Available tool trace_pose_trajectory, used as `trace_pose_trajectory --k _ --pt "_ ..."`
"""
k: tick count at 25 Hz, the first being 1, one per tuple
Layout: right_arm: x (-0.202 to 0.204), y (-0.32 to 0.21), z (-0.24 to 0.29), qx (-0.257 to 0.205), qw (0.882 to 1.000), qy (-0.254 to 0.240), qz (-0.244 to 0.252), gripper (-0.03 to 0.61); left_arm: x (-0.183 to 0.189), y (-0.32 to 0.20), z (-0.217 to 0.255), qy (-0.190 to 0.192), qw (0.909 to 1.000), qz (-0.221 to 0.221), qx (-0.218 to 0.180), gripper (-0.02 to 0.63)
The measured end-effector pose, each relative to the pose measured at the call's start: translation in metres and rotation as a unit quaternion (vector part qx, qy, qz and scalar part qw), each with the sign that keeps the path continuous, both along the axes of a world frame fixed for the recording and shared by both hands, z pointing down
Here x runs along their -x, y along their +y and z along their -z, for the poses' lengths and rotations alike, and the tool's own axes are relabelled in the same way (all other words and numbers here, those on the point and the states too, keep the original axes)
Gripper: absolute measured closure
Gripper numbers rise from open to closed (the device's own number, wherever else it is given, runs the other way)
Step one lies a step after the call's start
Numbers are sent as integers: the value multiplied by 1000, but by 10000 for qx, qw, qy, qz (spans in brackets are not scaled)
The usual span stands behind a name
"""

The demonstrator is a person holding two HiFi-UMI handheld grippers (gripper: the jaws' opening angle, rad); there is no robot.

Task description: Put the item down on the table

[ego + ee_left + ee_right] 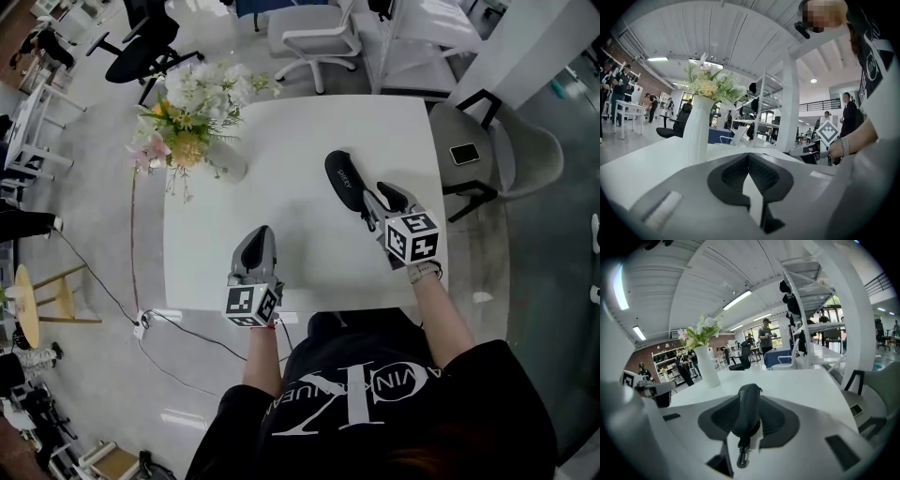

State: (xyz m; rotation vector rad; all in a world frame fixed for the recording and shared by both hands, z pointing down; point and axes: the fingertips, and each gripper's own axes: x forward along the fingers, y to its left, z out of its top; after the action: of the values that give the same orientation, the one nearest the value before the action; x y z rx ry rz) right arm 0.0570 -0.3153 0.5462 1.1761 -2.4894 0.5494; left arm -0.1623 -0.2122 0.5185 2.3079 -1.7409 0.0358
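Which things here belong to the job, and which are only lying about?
Job:
- black case, held in the right gripper
- table, where it must go

Lying about:
- vase of flowers on the table
- phone on a seat beside the table
- left gripper, shut and empty

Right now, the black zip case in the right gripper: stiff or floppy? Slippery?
Probably semi-rigid: the case holds its rounded shape sticking out of the right gripper. Fabric-looking shell, so likely not slippery. Its zipper pull dangles loose and may swing.
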Motion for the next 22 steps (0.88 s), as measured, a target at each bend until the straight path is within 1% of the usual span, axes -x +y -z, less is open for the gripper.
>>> trace_pose_trajectory --k 2,4,7,11,22 --pt "-5 3 6 -90 9999 -41 -45 505 -2 -1 3 -5 10000 -53 -33 602" --pt "-8 8 12 -178 9998 -64 -7 529 -3 -3 7 -5 9999 -97 -65 601" --pt "-13 15 20 -354 9994 32 -7 532 -6 -5 11 -4 9998 -172 -118 603" --pt "-26 21 31 -595 9980 93 -175 535 -12 -9 19 -16 9993 -296 -214 601" --pt "-50 32 61 -963 9938 80 -542 541 -18 -19 48 -38 9973 -496 -541 601"
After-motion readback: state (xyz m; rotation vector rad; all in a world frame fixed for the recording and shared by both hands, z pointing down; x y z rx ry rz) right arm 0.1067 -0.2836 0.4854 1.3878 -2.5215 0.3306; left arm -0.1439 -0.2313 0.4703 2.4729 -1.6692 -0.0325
